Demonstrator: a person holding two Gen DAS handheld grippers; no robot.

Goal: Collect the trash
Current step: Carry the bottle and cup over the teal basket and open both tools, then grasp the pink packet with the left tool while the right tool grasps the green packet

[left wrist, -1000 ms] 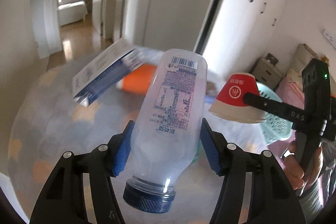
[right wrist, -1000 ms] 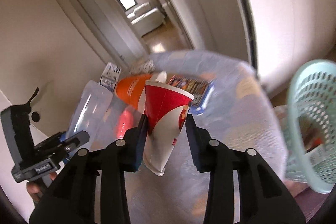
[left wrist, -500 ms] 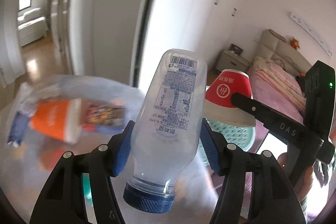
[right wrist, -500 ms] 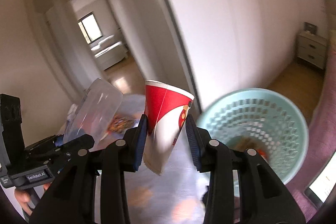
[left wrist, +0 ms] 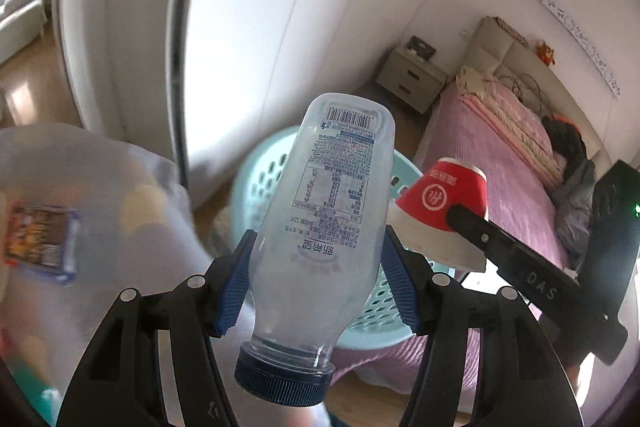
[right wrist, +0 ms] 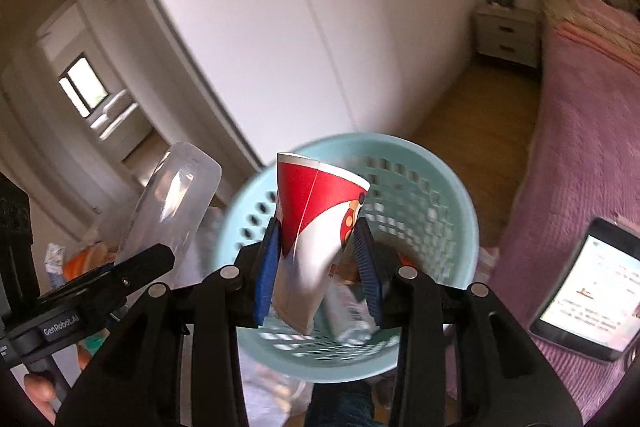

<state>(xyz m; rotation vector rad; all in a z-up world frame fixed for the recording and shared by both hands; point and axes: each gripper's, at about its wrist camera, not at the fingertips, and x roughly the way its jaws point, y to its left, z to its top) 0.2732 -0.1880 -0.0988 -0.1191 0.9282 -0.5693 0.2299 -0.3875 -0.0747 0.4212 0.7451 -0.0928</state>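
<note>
My left gripper [left wrist: 316,281] clamps the empty, light, slippery plastic bottle [left wrist: 326,223] mid-body, my right gripper [right wrist: 318,269] pinches the crushable paper cup [right wrist: 314,231] low, both above the basket [right wrist: 440,223].

Basket [right wrist: 460,227] left of bed [right wrist: 580,147]

Right gripper [right wrist: 316,267] clamps red-and-white paper cup [right wrist: 316,223] before the mint basket [right wrist: 440,195]; clear bottle [right wrist: 172,203] at nine o'clock

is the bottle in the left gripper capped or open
Capped: the clear bottle has its dark blue cap screwed on, pointing toward the camera.
</note>
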